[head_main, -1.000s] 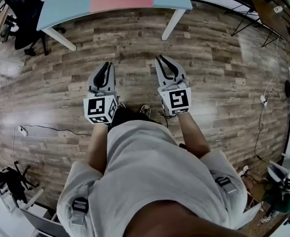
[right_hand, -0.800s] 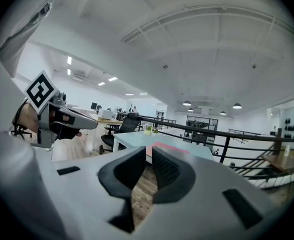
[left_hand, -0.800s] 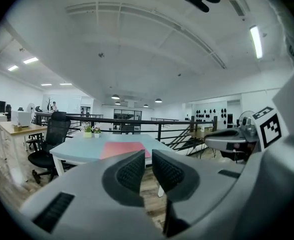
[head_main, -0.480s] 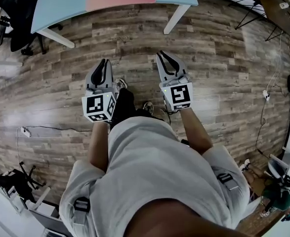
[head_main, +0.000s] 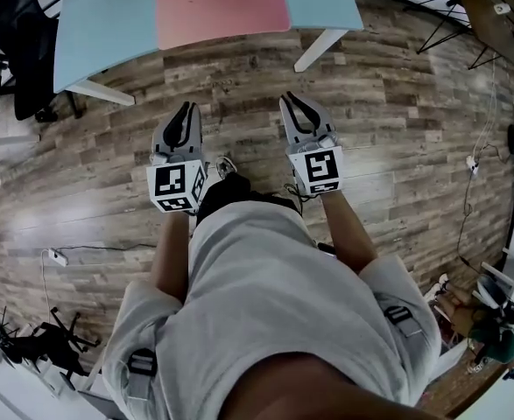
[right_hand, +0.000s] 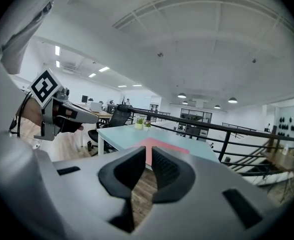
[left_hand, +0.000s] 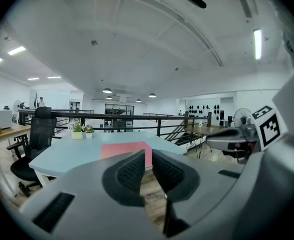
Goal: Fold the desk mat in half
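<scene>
The pink desk mat (head_main: 221,7) lies flat across the middle of a light blue table (head_main: 103,33) at the top of the head view. Both grippers are held level over the wood floor, short of the table's near edge. My left gripper (head_main: 185,110) and right gripper (head_main: 292,101) point at the table side by side. Each has its jaws a narrow slit apart with nothing between them. In the left gripper view the mat (left_hand: 124,150) shows beyond the left gripper (left_hand: 148,159). The right gripper view shows the mat (right_hand: 167,145) past the right gripper (right_hand: 149,159).
A black office chair (head_main: 20,33) stands at the table's left end. White table legs (head_main: 322,49) slant to the floor. Small potted plants (left_hand: 81,131) sit at the table's far edge, before a dark railing. A cable and power strip (head_main: 55,256) lie on the floor at the left.
The table and mat have come lower and larger in the head view as the person walks toward them. Both grippers keep their pose, and the jaws look the same.
</scene>
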Action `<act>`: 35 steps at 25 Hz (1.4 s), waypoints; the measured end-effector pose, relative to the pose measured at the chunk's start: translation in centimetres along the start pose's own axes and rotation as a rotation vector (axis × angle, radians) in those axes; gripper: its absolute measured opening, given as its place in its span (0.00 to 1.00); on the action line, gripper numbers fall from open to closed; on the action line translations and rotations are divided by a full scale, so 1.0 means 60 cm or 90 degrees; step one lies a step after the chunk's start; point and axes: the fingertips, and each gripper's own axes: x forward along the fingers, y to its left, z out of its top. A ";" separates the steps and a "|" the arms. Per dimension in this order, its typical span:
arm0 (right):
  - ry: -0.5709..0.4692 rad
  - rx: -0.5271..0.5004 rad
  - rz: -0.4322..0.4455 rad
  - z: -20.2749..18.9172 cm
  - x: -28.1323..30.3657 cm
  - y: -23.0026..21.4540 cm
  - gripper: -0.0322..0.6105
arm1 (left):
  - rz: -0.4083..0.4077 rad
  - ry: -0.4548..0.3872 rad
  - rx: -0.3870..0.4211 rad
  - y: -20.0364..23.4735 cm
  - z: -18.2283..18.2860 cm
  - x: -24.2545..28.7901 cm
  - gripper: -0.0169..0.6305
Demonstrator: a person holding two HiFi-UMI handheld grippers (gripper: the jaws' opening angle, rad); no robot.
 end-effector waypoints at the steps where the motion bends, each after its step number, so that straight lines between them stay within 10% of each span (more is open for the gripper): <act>1: 0.005 0.000 -0.003 -0.001 0.013 -0.001 0.12 | -0.004 0.004 0.002 0.011 0.000 0.010 0.11; 35: 0.165 -0.067 0.058 -0.186 0.286 -0.203 0.13 | 0.018 0.204 0.121 0.136 -0.094 0.336 0.11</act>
